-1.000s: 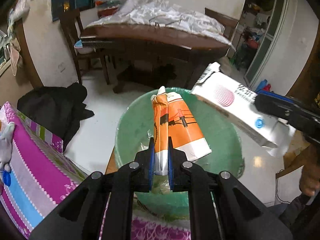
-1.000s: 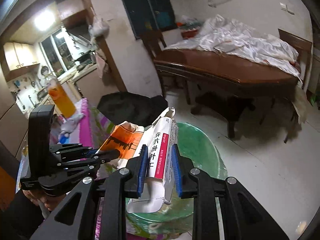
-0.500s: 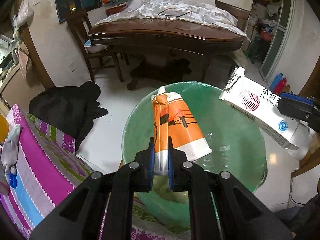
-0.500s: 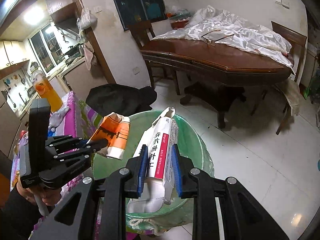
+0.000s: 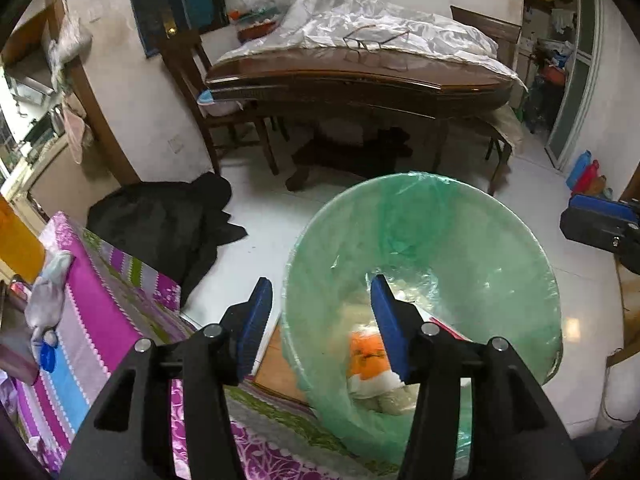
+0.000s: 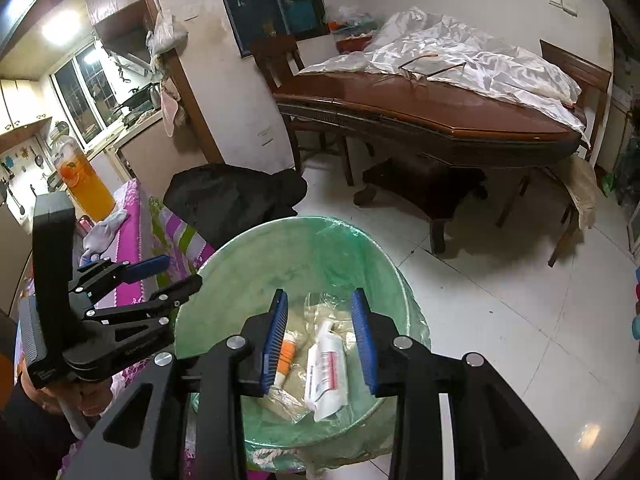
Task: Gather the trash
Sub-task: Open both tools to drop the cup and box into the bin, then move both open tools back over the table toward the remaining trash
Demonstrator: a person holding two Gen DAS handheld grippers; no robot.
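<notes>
Both grippers, left gripper (image 5: 320, 312) and right gripper (image 6: 322, 332), are opening empty-fingered above the lined bin (image 6: 240, 256) (orange carton (image 5: 368, 354) and white box (image 6: 326, 372) lying inside), releasing trash there.

The lined bin (image 6: 360, 256) stands on the floor, just right of the cloth-covered worktop (image 5: 92, 320) in the left wrist view. Both tools hang above its mouth with their jaws opening and nothing between them — the left tool (image 6: 172, 276) over the bin's left rim, the right tool (image 6: 322, 340) over its middle. Down inside the bin lie the two cartons, side by side: one carton (image 6: 286, 356) to the left, the other carton (image 6: 328, 372) to its right. Behind the bin a dark bundle (image 6: 236, 204) lies on the floor, and further back stands a dining table (image 6: 420, 108) — a chair (image 6: 280, 64) at its left end.
</notes>
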